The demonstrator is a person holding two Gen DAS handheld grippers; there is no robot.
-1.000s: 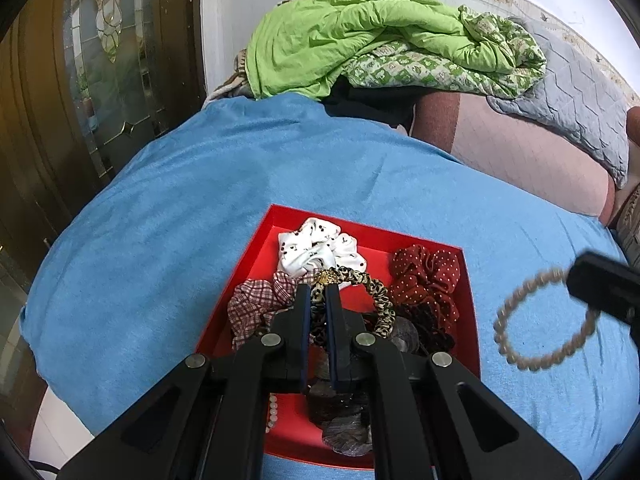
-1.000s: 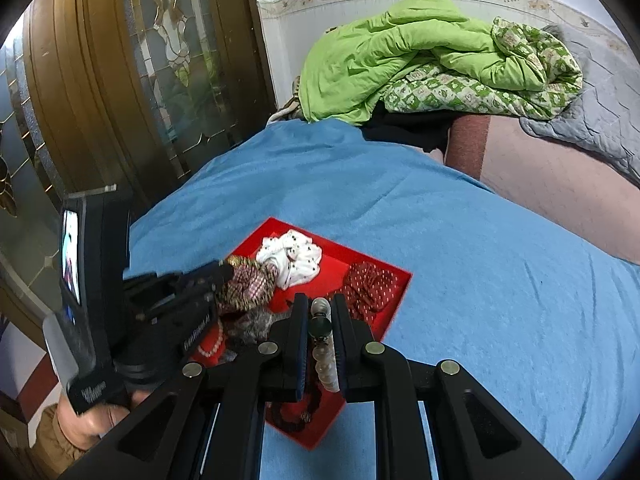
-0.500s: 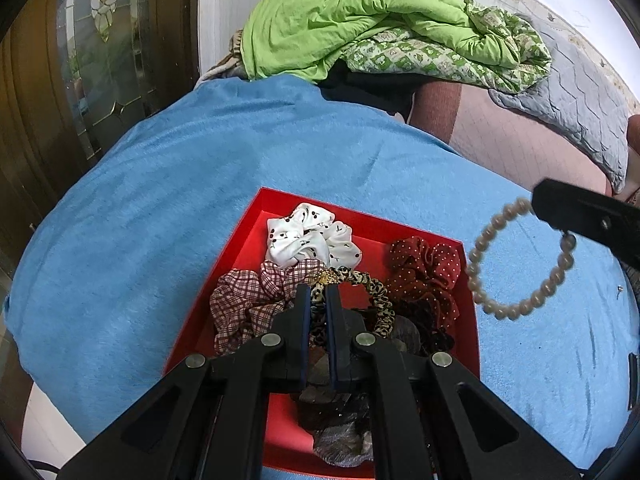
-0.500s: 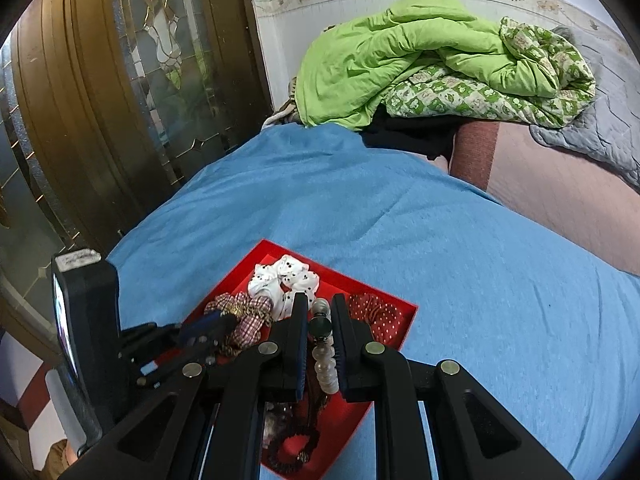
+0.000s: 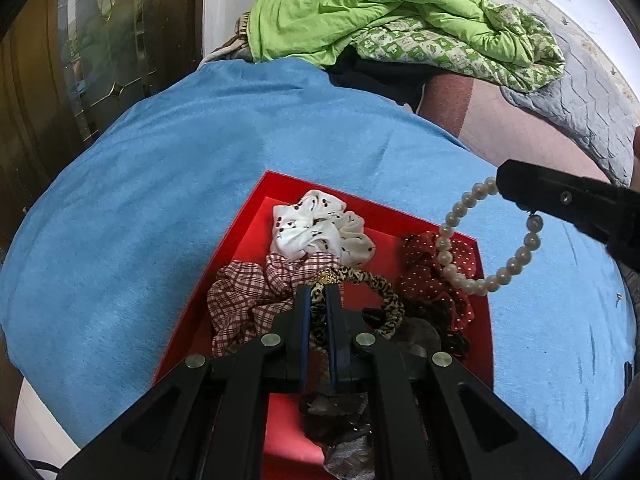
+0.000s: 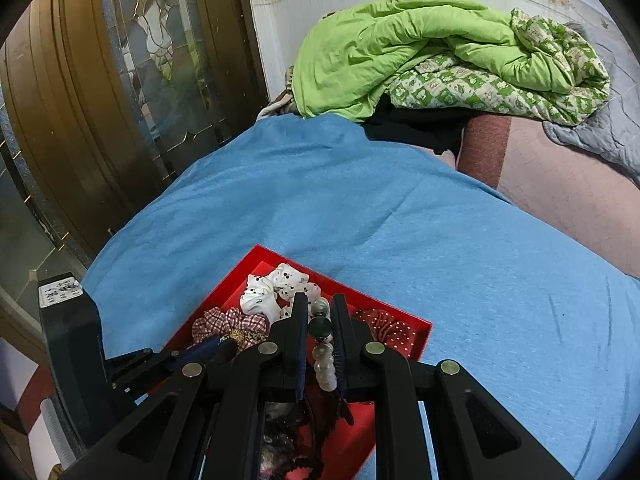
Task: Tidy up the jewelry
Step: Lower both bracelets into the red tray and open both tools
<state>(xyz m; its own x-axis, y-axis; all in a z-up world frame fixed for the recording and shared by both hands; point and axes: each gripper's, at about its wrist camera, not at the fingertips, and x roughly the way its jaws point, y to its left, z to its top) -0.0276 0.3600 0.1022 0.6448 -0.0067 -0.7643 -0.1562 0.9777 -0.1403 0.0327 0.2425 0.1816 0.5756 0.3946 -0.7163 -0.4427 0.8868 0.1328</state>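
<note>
A red tray (image 5: 256, 216) lies on a blue cloth and holds several scrunchies: a white dotted one (image 5: 316, 228), a plaid one (image 5: 244, 300), a dark red dotted one (image 5: 424, 272). My left gripper (image 5: 319, 292) is shut on a leopard-print hair band (image 5: 380, 292) just above the tray. My right gripper (image 6: 320, 308) is shut on a pearl bracelet (image 6: 325, 364) and holds it over the tray's right side; the bracelet (image 5: 480, 248) hangs as a loop in the left wrist view. The tray also shows in the right wrist view (image 6: 416, 330).
The blue cloth (image 5: 152, 184) covers a bed. A green quilt pile (image 5: 384, 12) lies at the far end, a grey blanket (image 5: 592, 92) at the far right. A wooden glass door (image 6: 100, 112) stands on the left.
My right gripper has carried the pearl bracelet leftward, from beside the tray to above its right side. My left gripper keeps its hold on the leopard band over the tray.
</note>
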